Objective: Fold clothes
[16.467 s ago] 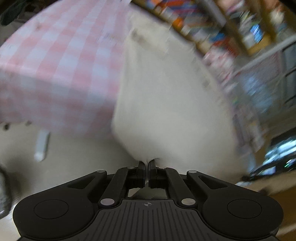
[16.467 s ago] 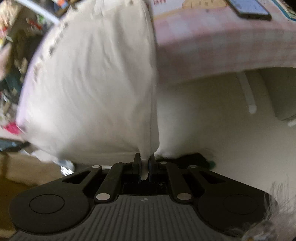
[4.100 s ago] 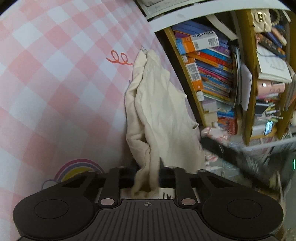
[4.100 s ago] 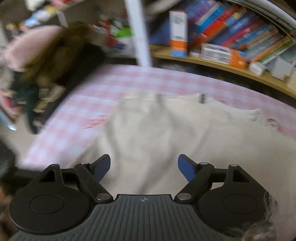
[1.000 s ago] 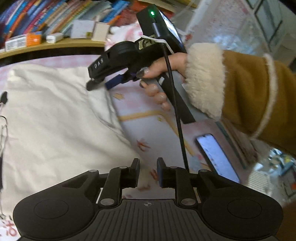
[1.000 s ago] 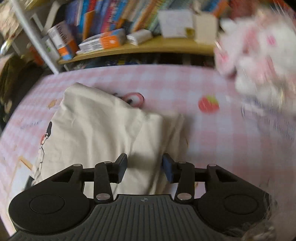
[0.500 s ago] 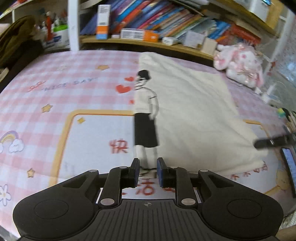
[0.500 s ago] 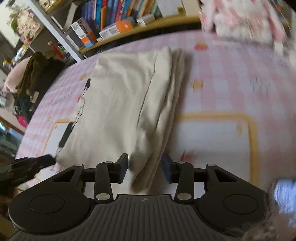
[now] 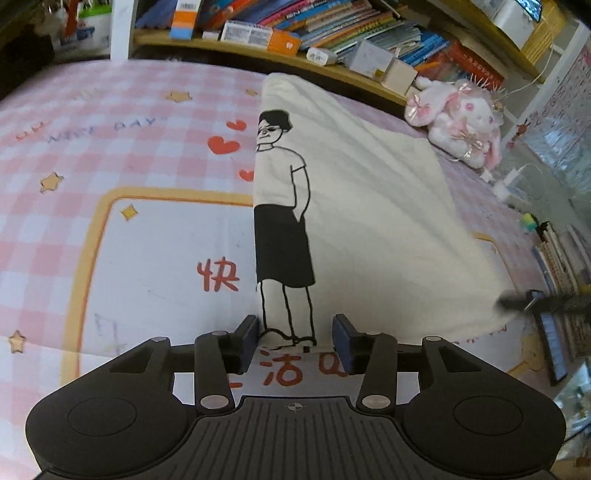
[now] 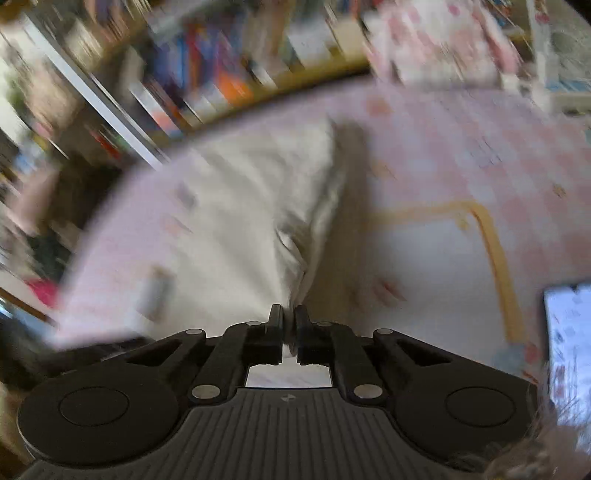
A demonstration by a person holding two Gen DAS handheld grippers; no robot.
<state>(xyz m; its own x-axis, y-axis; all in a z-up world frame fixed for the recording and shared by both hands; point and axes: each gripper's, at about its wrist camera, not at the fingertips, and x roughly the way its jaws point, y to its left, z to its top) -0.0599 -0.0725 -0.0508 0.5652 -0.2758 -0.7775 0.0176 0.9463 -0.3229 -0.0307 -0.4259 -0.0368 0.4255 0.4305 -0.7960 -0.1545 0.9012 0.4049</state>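
Observation:
A cream T-shirt with a black cartoon figure print lies folded lengthwise on the pink checked tablecloth. My left gripper hovers over the shirt's near left corner. Its jaws are opening, and the printed corner lies between the pads without being pressed. In the blurred right wrist view, my right gripper is shut on the near right corner of the shirt, and the cloth puckers up into the jaws. The tip of the right gripper shows at the shirt's right corner in the left wrist view.
A bookshelf full of books runs along the far edge of the table. A pink plush rabbit sits at the back right beside a white charger. A phone lies at the near right, next to a stack of books.
The left jaws have spread wider over the shirt's near left corner. The right jaws have closed on the shirt's near right corner, and the right view has swung and blurred.

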